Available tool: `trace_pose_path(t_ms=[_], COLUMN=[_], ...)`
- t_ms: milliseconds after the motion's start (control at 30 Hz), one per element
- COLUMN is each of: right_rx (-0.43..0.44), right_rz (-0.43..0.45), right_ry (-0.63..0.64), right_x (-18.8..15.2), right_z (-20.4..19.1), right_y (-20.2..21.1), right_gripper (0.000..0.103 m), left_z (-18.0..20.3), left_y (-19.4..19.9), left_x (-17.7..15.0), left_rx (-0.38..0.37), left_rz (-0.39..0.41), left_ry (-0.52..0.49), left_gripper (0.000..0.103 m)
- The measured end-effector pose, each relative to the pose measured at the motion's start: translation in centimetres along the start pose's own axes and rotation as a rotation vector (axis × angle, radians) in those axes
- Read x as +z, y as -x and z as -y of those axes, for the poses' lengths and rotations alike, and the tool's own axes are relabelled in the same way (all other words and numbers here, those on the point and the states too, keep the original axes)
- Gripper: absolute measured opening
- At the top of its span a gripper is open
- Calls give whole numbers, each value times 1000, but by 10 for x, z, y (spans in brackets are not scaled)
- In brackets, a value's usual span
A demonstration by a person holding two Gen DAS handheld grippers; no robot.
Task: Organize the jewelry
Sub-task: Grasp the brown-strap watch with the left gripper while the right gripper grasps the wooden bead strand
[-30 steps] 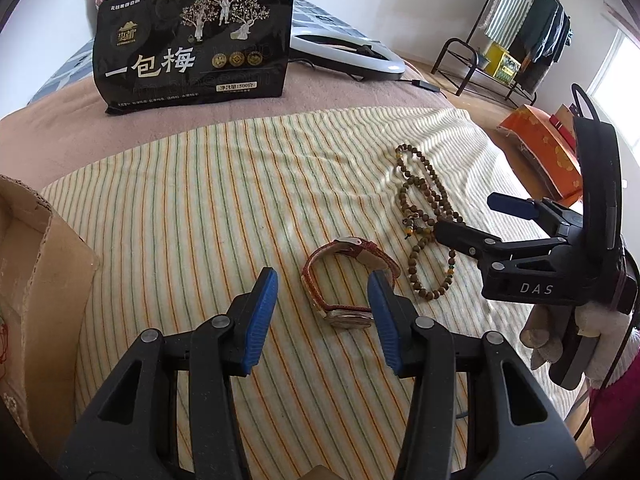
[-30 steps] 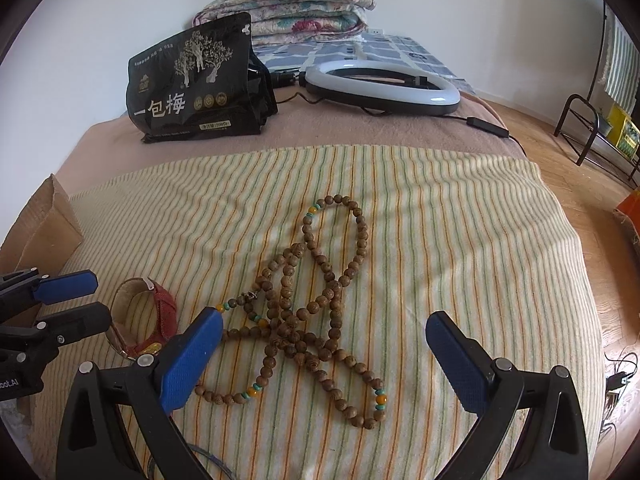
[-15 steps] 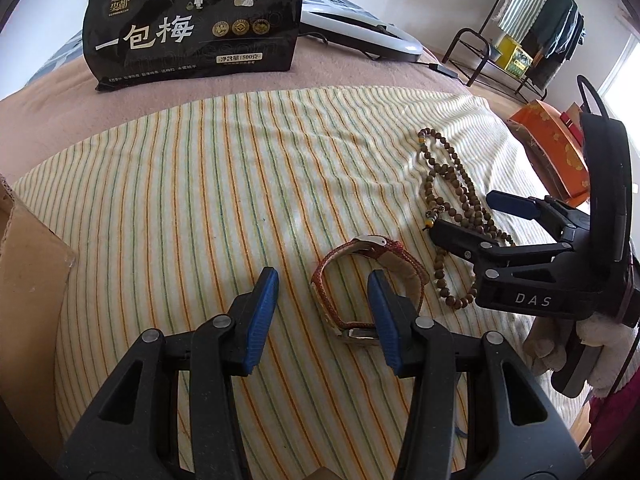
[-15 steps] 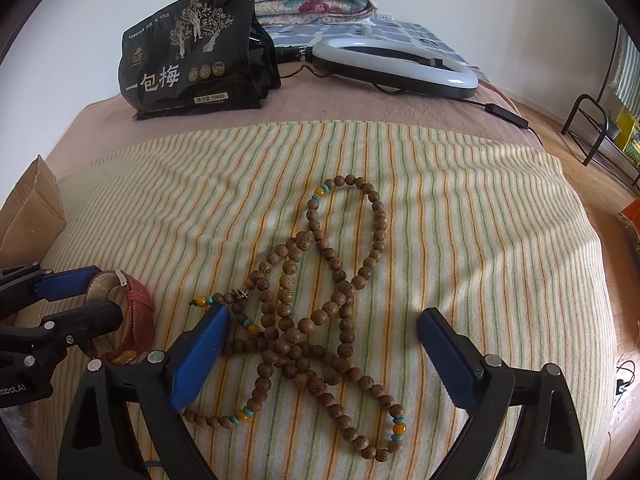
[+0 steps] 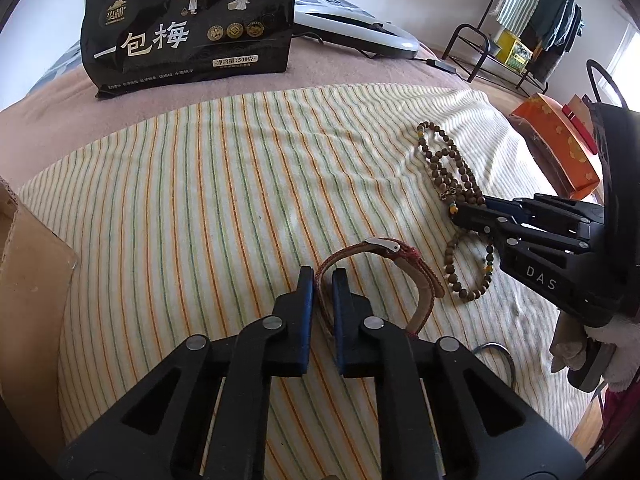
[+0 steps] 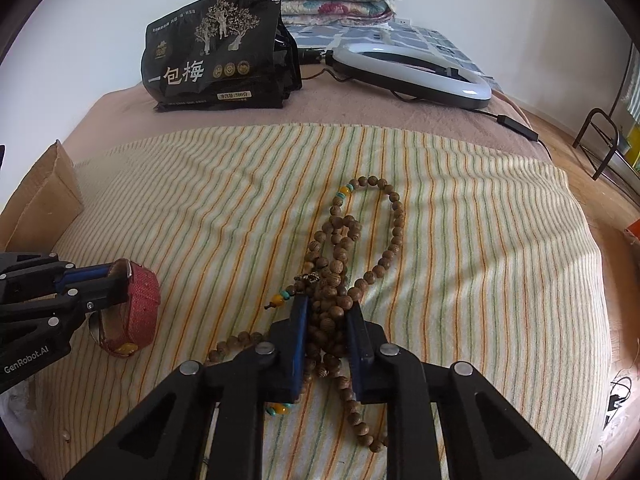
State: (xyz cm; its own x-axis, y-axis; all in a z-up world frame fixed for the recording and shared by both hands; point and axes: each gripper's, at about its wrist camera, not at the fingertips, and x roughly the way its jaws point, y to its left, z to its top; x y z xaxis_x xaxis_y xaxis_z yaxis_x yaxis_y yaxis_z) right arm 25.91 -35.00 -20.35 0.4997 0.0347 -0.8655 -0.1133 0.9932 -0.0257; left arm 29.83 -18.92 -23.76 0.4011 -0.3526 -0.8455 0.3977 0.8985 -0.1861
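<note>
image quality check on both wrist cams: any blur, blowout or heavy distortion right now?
Left wrist: sharp, no motion blur; strong fisheye bend in the striped cloth; window at the far right edge blown out; watch strap crisp between the pads. Right wrist: also sharp, wooden bead necklace well resolved; soft daylight, faint shadows on the cloth; glare on the ring light; dark vignette in the corners.

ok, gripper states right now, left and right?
Left gripper: closed on the red watch strap.
Right gripper: jaws closing, pads already pressing the bunched wooden bead necklace.

Cardboard box [image 5: 28, 264] cut off left
</note>
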Motion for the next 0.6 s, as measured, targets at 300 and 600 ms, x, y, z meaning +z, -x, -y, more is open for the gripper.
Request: trace_pose_path(t_ms=[300, 600], right_rx=[14, 1], right_rz=[40, 98], right_ry=[-28, -27], right_x=[0, 6], right_z=[0, -2], right_y=[17, 51], right_gripper=[10, 10], left_z=[3, 3], left_y=[16, 43], left_x=[0, -3], left_rx=[3, 14], left_rz=[31, 66], left_ry=[-14, -19], left_gripper=[4, 4])
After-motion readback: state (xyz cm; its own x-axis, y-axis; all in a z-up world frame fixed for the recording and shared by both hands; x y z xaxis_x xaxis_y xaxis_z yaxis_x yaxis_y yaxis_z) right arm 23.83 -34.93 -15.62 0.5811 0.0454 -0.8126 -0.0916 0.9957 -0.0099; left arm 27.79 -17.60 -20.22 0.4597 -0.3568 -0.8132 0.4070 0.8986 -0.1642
